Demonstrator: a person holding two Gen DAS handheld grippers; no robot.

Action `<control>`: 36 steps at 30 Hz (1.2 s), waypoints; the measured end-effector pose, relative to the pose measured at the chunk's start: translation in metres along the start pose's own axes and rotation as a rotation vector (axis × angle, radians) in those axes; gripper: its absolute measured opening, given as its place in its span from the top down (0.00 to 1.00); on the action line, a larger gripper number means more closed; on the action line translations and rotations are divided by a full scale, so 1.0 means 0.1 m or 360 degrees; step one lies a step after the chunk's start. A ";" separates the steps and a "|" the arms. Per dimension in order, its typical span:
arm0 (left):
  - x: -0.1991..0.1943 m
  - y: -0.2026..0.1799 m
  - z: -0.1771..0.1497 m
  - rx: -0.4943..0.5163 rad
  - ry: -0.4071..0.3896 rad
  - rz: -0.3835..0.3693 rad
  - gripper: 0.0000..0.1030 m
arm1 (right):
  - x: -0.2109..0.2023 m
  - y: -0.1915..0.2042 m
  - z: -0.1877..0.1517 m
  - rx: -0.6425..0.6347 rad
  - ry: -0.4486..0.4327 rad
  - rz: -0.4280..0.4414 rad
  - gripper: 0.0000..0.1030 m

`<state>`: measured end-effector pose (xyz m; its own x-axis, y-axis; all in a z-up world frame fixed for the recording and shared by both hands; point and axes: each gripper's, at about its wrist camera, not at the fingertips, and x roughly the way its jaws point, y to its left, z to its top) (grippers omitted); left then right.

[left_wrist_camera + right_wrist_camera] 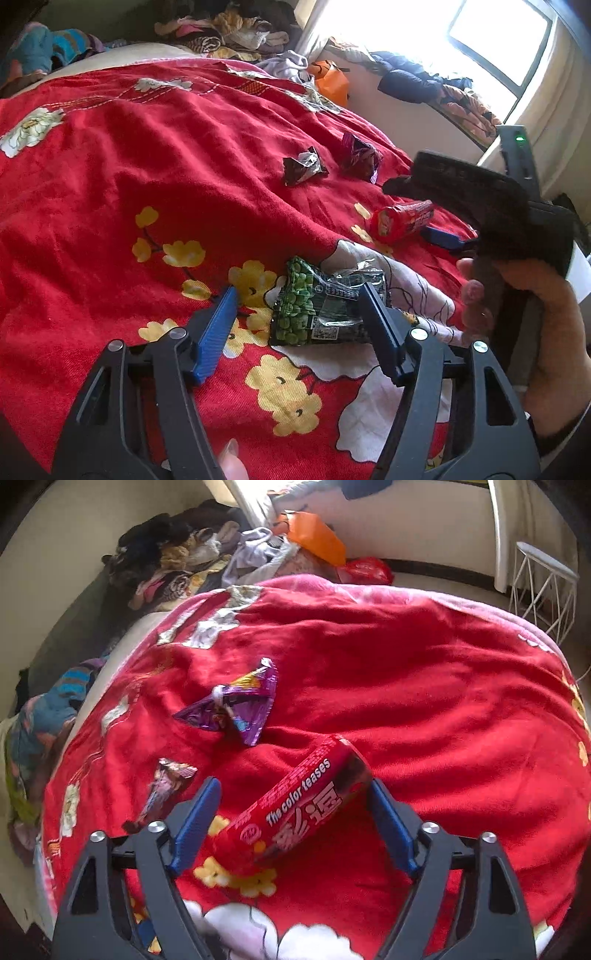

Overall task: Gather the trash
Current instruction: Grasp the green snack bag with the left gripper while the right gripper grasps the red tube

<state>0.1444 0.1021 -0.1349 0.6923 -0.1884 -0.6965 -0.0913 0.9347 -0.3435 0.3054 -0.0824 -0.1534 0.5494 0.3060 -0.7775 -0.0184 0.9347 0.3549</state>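
Observation:
A green pea snack packet [321, 306] lies on the red floral blanket [147, 166]. My left gripper [299, 302] is open with its blue fingers on either side of the packet. A red candy tube [299, 805] lies on the blanket between the open fingers of my right gripper [291, 794]; it also shows in the left wrist view [400, 220], with the right gripper's finger [441, 238] beside it. A purple wrapper [236, 709] and a dark foil wrapper [166, 786] lie further out; both show in the left wrist view, purple [360, 155] and dark [303, 168].
Piles of clothes [177, 561] lie at the bed's far end by the wall. An orange bag [314, 535] and a red bag [365, 570] sit beyond the blanket. A white wire stand [543, 587] is at the right. A bright window [495, 40] is at the back.

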 end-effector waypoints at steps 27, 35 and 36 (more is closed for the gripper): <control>-0.29 -0.06 0.00 0.0021 0.0019 -0.0205 0.96 | -0.91 -0.10 -0.67 -0.0532 -0.0313 0.0104 0.72; -0.13 -0.08 -0.05 -0.0008 0.0128 -0.0216 0.58 | -1.12 -0.22 -0.72 -0.0516 -0.0328 0.0110 0.73; -0.11 -0.07 -0.07 -0.0010 0.0135 -0.0212 0.55 | -1.15 -0.23 -0.71 -0.0517 -0.0338 0.0109 0.73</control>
<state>0.1328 0.0951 -0.1290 0.6359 -0.3353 -0.6951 -0.0073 0.8980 -0.4399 0.1827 -0.1263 -0.1089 0.6977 0.3570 -0.6211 -0.3057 0.9324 0.1926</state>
